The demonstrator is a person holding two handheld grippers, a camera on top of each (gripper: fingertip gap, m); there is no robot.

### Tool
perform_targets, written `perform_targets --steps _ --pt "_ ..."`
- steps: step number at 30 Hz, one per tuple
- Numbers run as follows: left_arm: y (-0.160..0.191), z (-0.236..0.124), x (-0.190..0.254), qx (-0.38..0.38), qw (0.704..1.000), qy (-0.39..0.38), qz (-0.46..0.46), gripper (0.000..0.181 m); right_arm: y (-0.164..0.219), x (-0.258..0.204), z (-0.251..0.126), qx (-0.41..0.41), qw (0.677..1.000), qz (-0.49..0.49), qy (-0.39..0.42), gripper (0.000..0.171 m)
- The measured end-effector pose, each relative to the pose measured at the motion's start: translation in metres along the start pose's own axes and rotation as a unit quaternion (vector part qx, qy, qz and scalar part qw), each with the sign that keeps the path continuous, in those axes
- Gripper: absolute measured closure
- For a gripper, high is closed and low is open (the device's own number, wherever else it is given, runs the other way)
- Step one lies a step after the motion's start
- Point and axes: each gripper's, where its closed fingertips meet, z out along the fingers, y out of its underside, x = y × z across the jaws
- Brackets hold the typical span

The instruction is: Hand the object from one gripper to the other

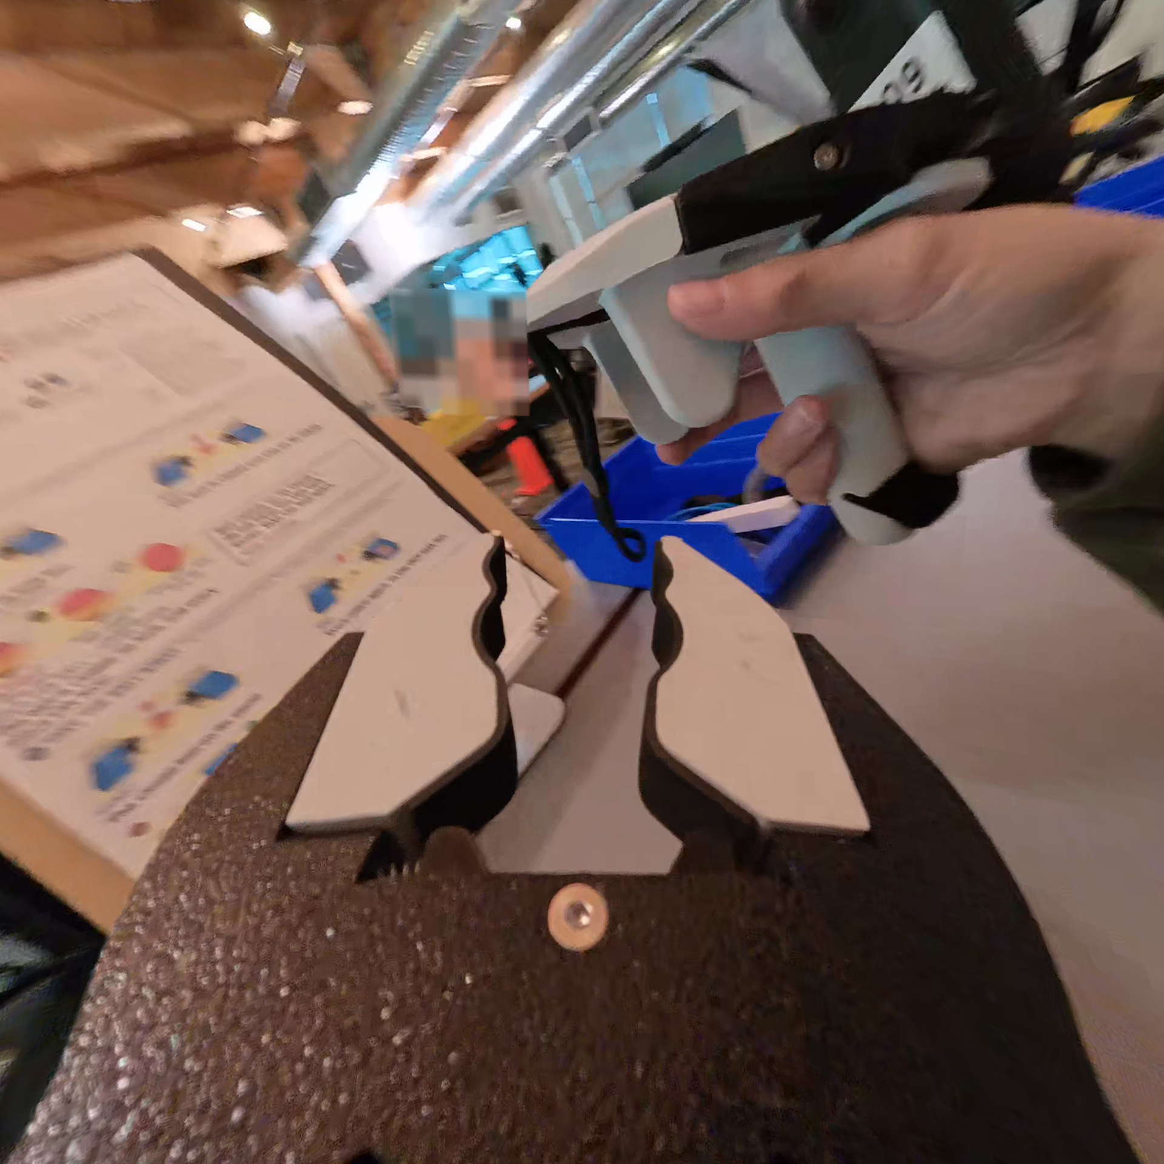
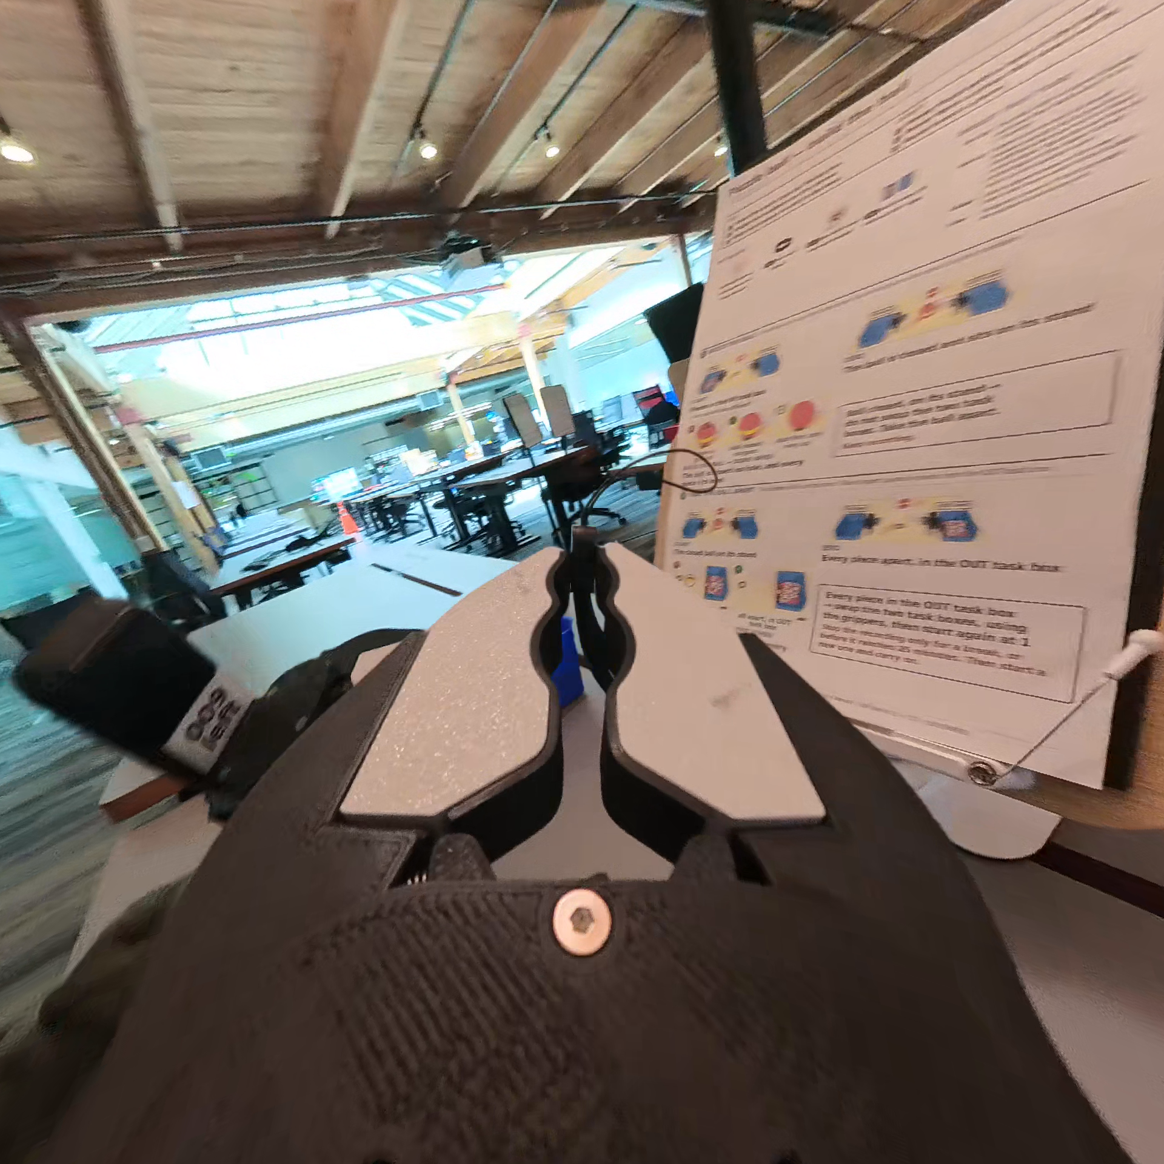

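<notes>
Counter (image 1: 945,724) carries a printed board (image 1: 189,535) and blue bin (image 1: 661,554). The left tool (image 1: 576,567) gapes empty. The right tool (image 2: 582,567) pinches a thin black cord (image 2: 586,604), which hangs looped in the left view (image 1: 592,466) before the bin, gripped by a hand (image 1: 945,340).

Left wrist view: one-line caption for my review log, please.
Left tool open and empty, facing the hand-held right tool from which a black cord dangles above a blue bin, instruction board at left.
</notes>
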Motion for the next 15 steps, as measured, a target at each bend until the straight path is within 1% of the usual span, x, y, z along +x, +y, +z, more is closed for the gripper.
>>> perform_targets --steps 4,6,7,9,11,12,13,15 --pt "0.007 0.020 0.010 -0.024 0.997 -0.053 0.057 0.141 -0.001 -0.005 0.002 0.012 1.000 0.020 -0.009 0.164" --pt "0.007 0.023 0.005 -0.031 0.992 -0.096 0.077 0.151 0.002 -0.008 0.004 0.005 1.000 0.023 -0.017 0.164" --pt "0.005 0.024 0.007 -0.026 0.992 -0.100 0.079 0.153 0.003 -0.009 0.005 0.004 1.000 0.022 -0.017 0.164" --pt "0.006 0.025 0.006 -0.030 0.992 -0.109 0.054 0.156 0.006 -0.014 0.007 -0.003 0.999 0.026 -0.031 0.164" --pt "0.010 0.027 0.003 -0.036 0.993 -0.113 0.022 0.155 0.007 -0.018 0.009 -0.005 0.999 0.029 -0.039 0.164" --pt "0.011 0.026 0.001 -0.032 0.992 -0.120 0.007 0.158 0.009 -0.020 0.009 -0.010 0.999 0.026 -0.043 0.164" --pt "0.010 0.025 -0.002 -0.026 0.992 -0.124 -0.004 0.175 0.010 -0.021 0.010 -0.015 0.999 0.024 -0.044 0.164" --pt "0.008 0.024 -0.002 -0.014 0.993 -0.111 -0.026 0.176 0.010 -0.020 0.011 -0.012 0.999 0.020 -0.041 0.164"
